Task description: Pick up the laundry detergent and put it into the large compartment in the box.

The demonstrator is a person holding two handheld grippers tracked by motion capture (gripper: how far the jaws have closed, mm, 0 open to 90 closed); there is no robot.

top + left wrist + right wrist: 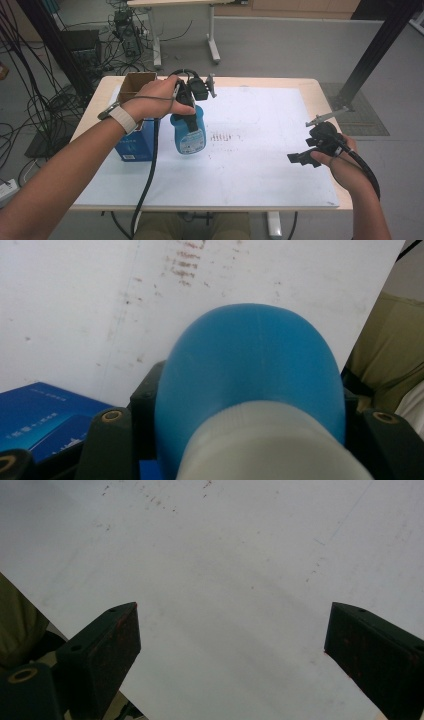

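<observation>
While the blue bottle [189, 131] stands upright beside the blue carton [134, 144] at the white sheet's [260, 170] left, the left gripper [188, 112] pinches its neck from above; the right gripper [303, 158], jaws spread and empty, hovers well apart at the right edge.

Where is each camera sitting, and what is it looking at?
High view: above the table, looking down; both forearms, the left tongs clamped on a blue bottle, the right tongs open.
Left gripper view: on the left tongs, looking along the bottle to the white sheet; black jaws at both sides.
Right gripper view: on the right tongs, facing bare sheet; jaws wide apart.
Shared: bottle, blue box.
</observation>
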